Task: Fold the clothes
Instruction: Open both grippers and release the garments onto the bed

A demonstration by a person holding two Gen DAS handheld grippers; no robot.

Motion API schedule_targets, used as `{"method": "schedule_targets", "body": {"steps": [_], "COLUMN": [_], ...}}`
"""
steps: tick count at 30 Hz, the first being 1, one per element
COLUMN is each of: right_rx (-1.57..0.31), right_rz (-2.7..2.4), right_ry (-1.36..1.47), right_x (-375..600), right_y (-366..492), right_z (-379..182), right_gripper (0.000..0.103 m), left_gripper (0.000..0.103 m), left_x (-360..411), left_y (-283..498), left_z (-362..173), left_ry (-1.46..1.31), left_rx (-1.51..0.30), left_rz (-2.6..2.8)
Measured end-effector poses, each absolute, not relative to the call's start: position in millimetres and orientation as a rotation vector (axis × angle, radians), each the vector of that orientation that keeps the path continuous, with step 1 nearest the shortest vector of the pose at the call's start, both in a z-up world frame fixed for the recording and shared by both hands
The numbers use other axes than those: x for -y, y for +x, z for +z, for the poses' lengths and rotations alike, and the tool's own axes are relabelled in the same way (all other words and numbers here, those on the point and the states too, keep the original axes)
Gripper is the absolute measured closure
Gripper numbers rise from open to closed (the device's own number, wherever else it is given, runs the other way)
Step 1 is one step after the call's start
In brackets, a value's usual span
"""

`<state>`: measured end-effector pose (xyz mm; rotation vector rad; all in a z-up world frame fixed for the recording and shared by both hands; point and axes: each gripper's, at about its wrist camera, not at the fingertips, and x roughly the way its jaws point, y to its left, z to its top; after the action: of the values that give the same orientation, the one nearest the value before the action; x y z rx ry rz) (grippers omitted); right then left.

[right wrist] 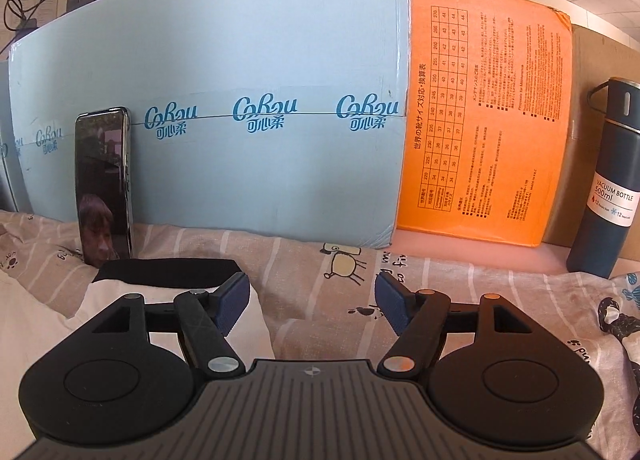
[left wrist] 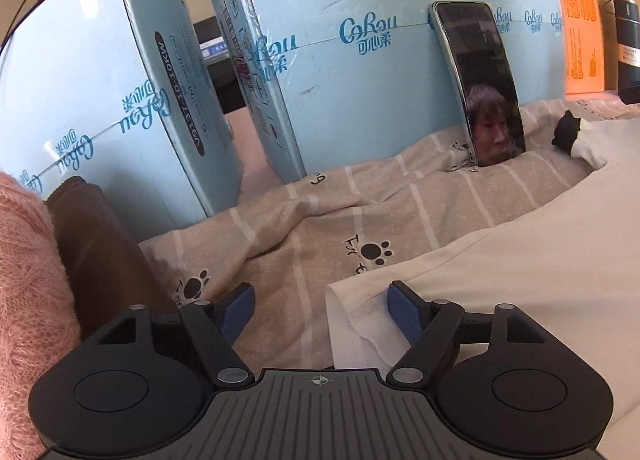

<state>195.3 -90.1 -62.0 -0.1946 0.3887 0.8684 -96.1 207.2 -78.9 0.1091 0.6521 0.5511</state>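
Note:
A white garment (left wrist: 520, 272) lies spread on a beige patterned sheet (left wrist: 304, 244). Its black-cuffed sleeve (left wrist: 568, 132) reaches toward the boxes at the back. My left gripper (left wrist: 322, 306) is open and empty, with the garment's hem corner (left wrist: 352, 320) between its fingers. In the right wrist view the same garment (right wrist: 120, 300) shows at the left with its black cuff (right wrist: 168, 268). My right gripper (right wrist: 310, 300) is open and empty, its left finger over the white sleeve and its right finger over the bare sheet (right wrist: 340, 300).
Light blue cardboard boxes (left wrist: 360, 80) and an orange box (right wrist: 480, 132) wall off the back. A phone (left wrist: 484, 80) leans on the blue box. A blue vacuum bottle (right wrist: 608, 188) stands at the right. Pink knitwear (left wrist: 28, 300) and a brown garment (left wrist: 100, 252) lie at the left.

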Motion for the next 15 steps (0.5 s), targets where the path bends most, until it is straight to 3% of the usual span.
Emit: {"method": "schedule_targets", "body": {"steps": [2,5,15], "right_rx": [-0.318,-0.227,-0.253], "right_rz": [0.879,0.968,1.144], "right_ry": [-0.232,-0.253,-0.138], "right_x": [93.9,106.6,220.1], "right_y": [179.0,150.8,102.2], "right_z": [-51.1,-32.0,18.6], "right_gripper": [0.034,0.022,0.020], "left_gripper": [0.028,0.027,0.017], "left_x": [-199.1,-183.1,-152.8], "left_y": [-101.2,-110.5,-127.8], "left_z": [-70.7,-53.7,-42.9], "left_ry": [0.135,0.155,0.092], "left_rx": [-0.616,-0.547,-0.465], "left_rz": [0.542,0.492,0.279]}}
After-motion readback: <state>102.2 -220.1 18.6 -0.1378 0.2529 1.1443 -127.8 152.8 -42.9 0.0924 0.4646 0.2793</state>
